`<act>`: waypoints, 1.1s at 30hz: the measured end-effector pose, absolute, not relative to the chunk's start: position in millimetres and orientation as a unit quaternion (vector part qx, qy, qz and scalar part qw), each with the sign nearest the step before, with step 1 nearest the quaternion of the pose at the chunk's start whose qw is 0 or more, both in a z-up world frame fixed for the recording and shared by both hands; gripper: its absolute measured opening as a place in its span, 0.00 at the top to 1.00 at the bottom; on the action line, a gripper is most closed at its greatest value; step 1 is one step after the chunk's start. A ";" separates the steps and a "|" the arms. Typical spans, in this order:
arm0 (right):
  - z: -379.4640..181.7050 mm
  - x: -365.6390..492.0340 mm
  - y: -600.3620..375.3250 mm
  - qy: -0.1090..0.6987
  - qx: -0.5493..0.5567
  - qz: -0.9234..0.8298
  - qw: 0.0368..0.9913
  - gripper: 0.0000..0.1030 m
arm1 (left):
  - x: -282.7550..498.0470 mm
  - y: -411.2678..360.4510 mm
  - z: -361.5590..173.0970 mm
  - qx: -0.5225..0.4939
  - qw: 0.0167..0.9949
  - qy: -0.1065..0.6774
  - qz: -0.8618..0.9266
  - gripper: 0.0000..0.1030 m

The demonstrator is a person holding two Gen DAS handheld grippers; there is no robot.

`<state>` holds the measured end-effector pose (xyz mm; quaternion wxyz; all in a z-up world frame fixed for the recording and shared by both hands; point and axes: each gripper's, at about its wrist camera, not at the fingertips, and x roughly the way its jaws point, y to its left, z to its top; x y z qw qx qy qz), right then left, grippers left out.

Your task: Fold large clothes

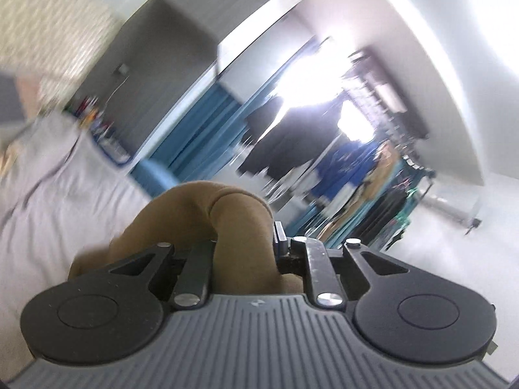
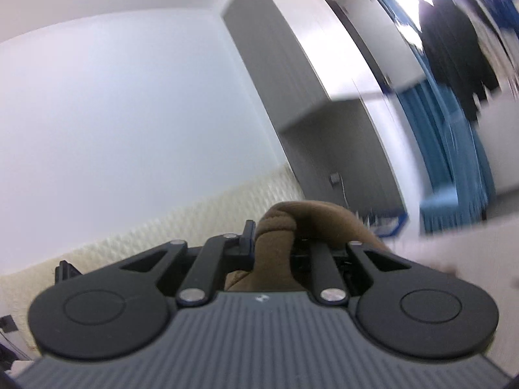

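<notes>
A brown fleece garment (image 1: 207, 223) is bunched between the jaws of my left gripper (image 1: 245, 240), which is shut on a fold of it and held up level above the bed. In the right wrist view the same brown garment (image 2: 292, 223) bulges over my right gripper (image 2: 272, 243), also shut on a thick fold. The cloth hides most of both pairs of fingertips. The rest of the garment hangs below, out of sight. Both views are blurred by motion.
A bed with a pale grey sheet (image 1: 48, 194) lies at the left, with a cream quilted headboard (image 2: 162, 230) behind. A grey wardrobe (image 2: 292, 81), blue curtains (image 2: 454, 136) and a rack of hanging clothes (image 1: 356, 162) stand beyond.
</notes>
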<state>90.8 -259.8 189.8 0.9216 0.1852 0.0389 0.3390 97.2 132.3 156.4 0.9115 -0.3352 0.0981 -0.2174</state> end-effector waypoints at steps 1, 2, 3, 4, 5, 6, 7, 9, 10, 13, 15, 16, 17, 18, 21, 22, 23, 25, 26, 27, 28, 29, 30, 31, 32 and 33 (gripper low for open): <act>206.4 85.1 -260.2 0.028 0.181 0.341 0.922 0.84 | 90.3 130.1 175.2 -0.328 0.914 0.090 -0.220 0.82; 225.8 78.2 -260.3 0.016 0.179 0.342 0.922 0.84 | 83.4 127.8 196.3 -0.319 0.918 0.082 -0.222 0.81; 241.8 71.9 -260.5 0.007 0.179 0.343 0.922 0.84 | 76.1 125.9 217.4 -0.313 0.919 0.075 -0.226 0.81; 260.2 64.9 -260.8 -0.003 0.179 0.344 0.922 0.84 | 68.3 123.8 237.5 -0.308 0.921 0.067 -0.230 0.81; 275.7 58.7 -261.8 -0.013 0.178 0.344 0.922 0.84 | 60.6 122.7 255.6 -0.302 0.922 0.059 -0.233 0.81; 294.8 50.2 -262.6 -0.024 0.177 0.345 0.921 0.85 | 51.7 120.3 276.3 -0.294 0.925 0.048 -0.236 0.81; 309.0 42.7 -263.0 -0.032 0.176 0.347 0.921 0.85 | 40.5 118.2 297.8 -0.285 0.928 0.037 -0.239 0.81; 339.6 23.5 -262.5 -0.048 0.165 0.344 0.923 0.85 | 20.7 115.8 337.0 -0.272 0.930 0.021 -0.245 0.81; 350.5 12.5 -259.9 -0.052 0.158 0.336 0.927 0.85 | 10.3 114.8 357.0 -0.269 0.930 0.018 -0.249 0.81; 385.5 -11.2 -258.6 -0.063 0.149 0.328 0.931 0.84 | -15.4 112.9 403.7 -0.261 0.932 0.018 -0.251 0.81; 397.8 -19.3 -259.1 -0.060 0.154 0.325 0.931 0.84 | -27.9 111.2 420.2 -0.254 0.934 0.023 -0.250 0.80; 399.9 -19.7 -259.9 -0.057 0.160 0.325 0.930 0.84 | -32.9 110.4 423.8 -0.252 0.934 0.027 -0.250 0.80; 398.0 -17.5 -260.7 -0.053 0.166 0.325 0.930 0.84 | -35.7 109.4 425.5 -0.251 0.935 0.030 -0.249 0.79; 392.4 -9.4 -258.9 -0.049 0.169 0.323 0.930 0.84 | -35.7 108.0 422.7 -0.246 0.937 0.036 -0.246 0.79; 363.7 13.5 -253.2 -0.024 0.171 0.307 0.936 0.84 | -20.9 107.8 403.0 -0.244 0.940 0.053 -0.234 0.79; 354.5 20.1 -251.4 -0.012 0.170 0.302 0.938 0.84 | -9.8 106.7 391.8 -0.241 0.941 0.062 -0.230 0.79; 346.1 27.5 -248.8 0.000 0.169 0.298 0.940 0.84 | 2.7 106.6 379.1 -0.242 0.942 0.068 -0.223 0.79; 322.4 49.7 -246.9 0.026 0.170 0.292 0.941 0.84 | 35.0 110.3 352.8 -0.256 0.939 0.082 -0.215 0.79; 310.8 63.4 -245.1 0.040 0.170 0.286 0.942 0.84 | 53.7 114.3 336.7 -0.263 0.937 0.092 -0.210 0.79; 298.9 79.7 -243.3 0.053 0.172 0.281 0.943 0.84 | 73.6 116.9 323.4 -0.271 0.935 0.103 -0.203 0.79; 288.5 98.2 -241.7 0.065 0.173 0.276 0.943 0.84 | 94.6 117.7 312.9 -0.271 0.936 0.114 -0.193 0.79; 278.4 115.5 -238.4 0.074 0.169 0.268 0.946 0.84 | 116.8 117.7 302.5 -0.267 0.938 0.123 -0.182 0.79; 269.4 136.6 -234.6 0.079 0.161 0.261 0.948 0.84 | 138.1 118.0 291.0 -0.263 0.940 0.129 -0.173 0.79; 260.1 160.5 -230.9 0.081 0.155 0.254 0.951 0.84 | 159.1 118.7 278.4 -0.262 0.941 0.133 -0.166 0.79; 251.6 183.8 -228.0 0.086 0.151 0.247 0.953 0.84 | 184.1 119.8 265.9 -0.265 0.941 0.137 -0.160 0.79; 240.7 211.1 -224.8 0.093 0.150 0.240 0.955 0.84 | 211.0 122.3 251.3 -0.270 0.940 0.142 -0.152 0.79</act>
